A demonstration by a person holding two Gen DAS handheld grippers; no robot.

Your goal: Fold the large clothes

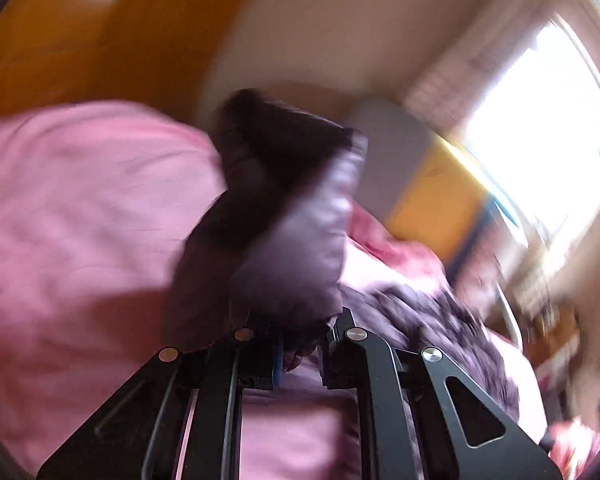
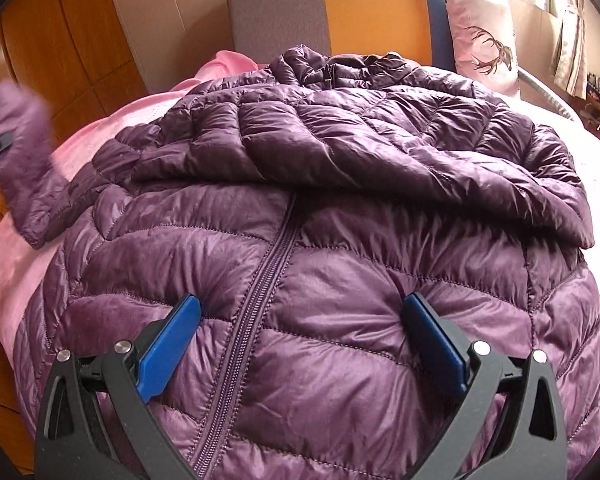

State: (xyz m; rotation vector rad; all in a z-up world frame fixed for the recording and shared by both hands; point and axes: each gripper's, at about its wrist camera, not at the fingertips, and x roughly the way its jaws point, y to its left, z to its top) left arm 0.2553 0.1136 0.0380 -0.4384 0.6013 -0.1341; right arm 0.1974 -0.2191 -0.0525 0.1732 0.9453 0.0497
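No readable writing shows: the left gripper (image 1: 300,344) pinches a sleeve (image 1: 284,216) of the purple puffer jacket (image 2: 300,220), raised ahead of it, while the right gripper (image 2: 300,320) rests wide-jawed astride its zipper (image 2: 256,304) on the pink bedding (image 2: 100,136).

Left gripper (image 1: 300,354) clamped; right gripper (image 2: 300,344) spread.

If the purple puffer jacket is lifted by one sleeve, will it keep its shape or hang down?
The jacket is probably floppy: the sleeve pinched in the left gripper droops and folds. It seems light for its bulk, being puffy and quilted. Its shiny fabric may slip, so the open right gripper pressing on it could slide.
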